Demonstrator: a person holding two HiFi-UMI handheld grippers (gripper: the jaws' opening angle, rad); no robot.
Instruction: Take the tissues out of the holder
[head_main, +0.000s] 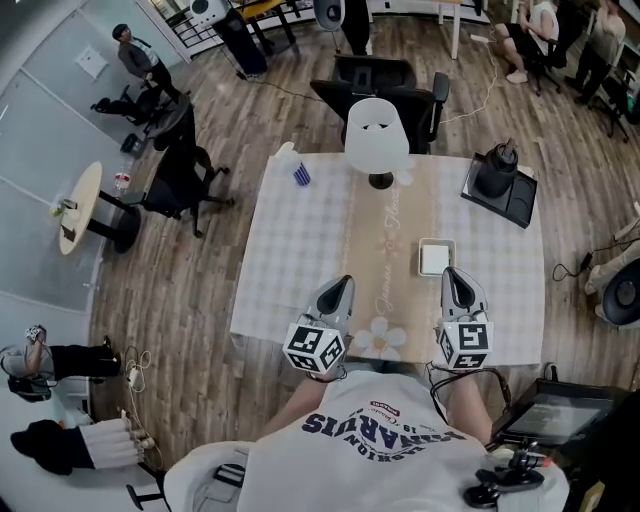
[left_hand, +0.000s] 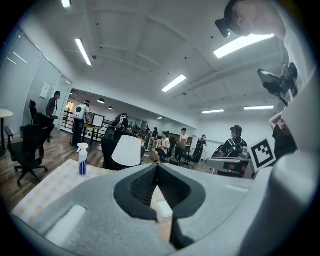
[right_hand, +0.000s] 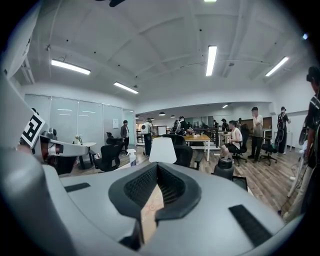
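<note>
The tissue holder (head_main: 436, 257) is a flat white square box on the checked tablecloth, right of the table's middle. Part of it shows through the gap under the left gripper's closed tips as a white box (left_hand: 163, 208). My left gripper (head_main: 344, 281) hovers at the near edge of the table, left of the holder, with its jaws shut and empty. My right gripper (head_main: 448, 272) sits just in front of the holder, also shut and holding nothing. In the gripper views the left gripper (left_hand: 158, 165) and the right gripper (right_hand: 157, 164) show dark pads that meet at the tip.
A white rounded object on a dark foot (head_main: 377, 135) stands at the table's far edge. A spray bottle (head_main: 302, 172) is at the far left, and a black jug on a dark tray (head_main: 498, 178) at the far right. Black office chairs (head_main: 385, 85) stand behind the table. People are about the room.
</note>
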